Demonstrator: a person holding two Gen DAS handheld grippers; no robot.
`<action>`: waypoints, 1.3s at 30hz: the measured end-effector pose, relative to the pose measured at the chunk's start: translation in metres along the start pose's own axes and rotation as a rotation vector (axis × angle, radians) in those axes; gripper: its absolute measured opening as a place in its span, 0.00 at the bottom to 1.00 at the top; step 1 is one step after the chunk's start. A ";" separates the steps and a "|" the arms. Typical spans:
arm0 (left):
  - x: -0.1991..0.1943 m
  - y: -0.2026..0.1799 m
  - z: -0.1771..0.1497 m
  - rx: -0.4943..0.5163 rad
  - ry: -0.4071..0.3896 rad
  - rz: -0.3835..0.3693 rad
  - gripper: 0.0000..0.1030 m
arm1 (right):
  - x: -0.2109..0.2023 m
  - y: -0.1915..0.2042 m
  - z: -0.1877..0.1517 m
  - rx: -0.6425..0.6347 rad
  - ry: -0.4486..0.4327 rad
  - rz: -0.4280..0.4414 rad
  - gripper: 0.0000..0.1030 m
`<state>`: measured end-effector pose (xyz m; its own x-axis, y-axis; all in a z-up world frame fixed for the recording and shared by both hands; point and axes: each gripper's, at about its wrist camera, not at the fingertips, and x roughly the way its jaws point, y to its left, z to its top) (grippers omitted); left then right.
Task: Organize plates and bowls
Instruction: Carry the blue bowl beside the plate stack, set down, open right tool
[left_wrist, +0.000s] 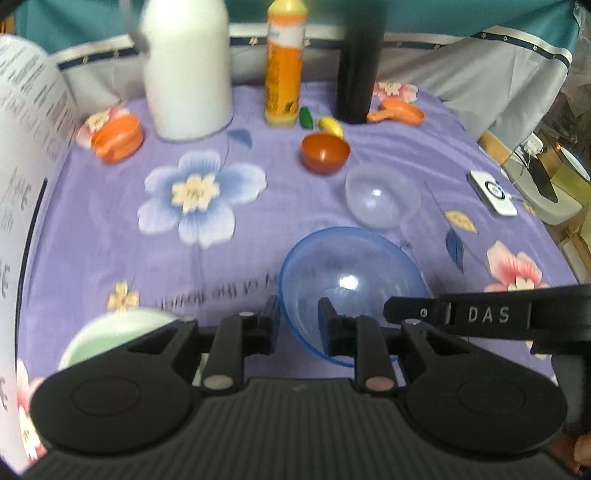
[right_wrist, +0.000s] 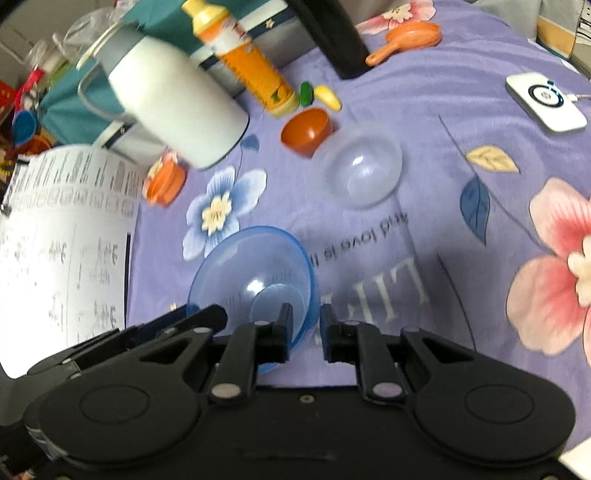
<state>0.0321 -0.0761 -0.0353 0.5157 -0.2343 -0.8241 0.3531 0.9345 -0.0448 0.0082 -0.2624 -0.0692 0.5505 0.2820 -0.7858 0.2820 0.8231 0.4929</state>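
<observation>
A blue see-through bowl (left_wrist: 351, 280) is tilted above the purple flowered cloth. My left gripper (left_wrist: 299, 321) straddles its left rim, and my right gripper (right_wrist: 304, 325) straddles its right rim (right_wrist: 258, 280). Both are closed on the rim. The right gripper's finger marked DAS (left_wrist: 480, 317) shows in the left wrist view. A clear bowl (left_wrist: 382, 197) lies beyond it, also in the right wrist view (right_wrist: 360, 162). A small red-orange bowl (left_wrist: 325, 151) sits further back. A pale green bowl (left_wrist: 110, 339) lies at lower left.
A white jug (left_wrist: 186, 66), an orange bottle (left_wrist: 284, 66) and a black cylinder (left_wrist: 358, 62) stand at the back. An orange lidded pot (left_wrist: 118, 138), an orange scoop (left_wrist: 400, 112), printed paper (right_wrist: 62, 240) and a white device (right_wrist: 546, 101) lie around.
</observation>
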 end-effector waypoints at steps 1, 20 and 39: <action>0.000 0.002 -0.005 -0.005 0.006 -0.001 0.21 | 0.000 0.002 -0.004 -0.008 0.005 -0.004 0.15; 0.005 0.002 -0.041 -0.035 0.069 -0.035 0.22 | -0.001 0.001 -0.033 -0.054 0.047 -0.049 0.17; -0.009 0.014 -0.035 -0.061 -0.024 0.037 1.00 | -0.011 -0.003 -0.027 -0.030 -0.016 -0.078 1.00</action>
<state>0.0053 -0.0517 -0.0480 0.5465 -0.2048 -0.8120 0.2854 0.9571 -0.0493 -0.0201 -0.2544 -0.0722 0.5402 0.2087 -0.8153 0.3007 0.8570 0.4185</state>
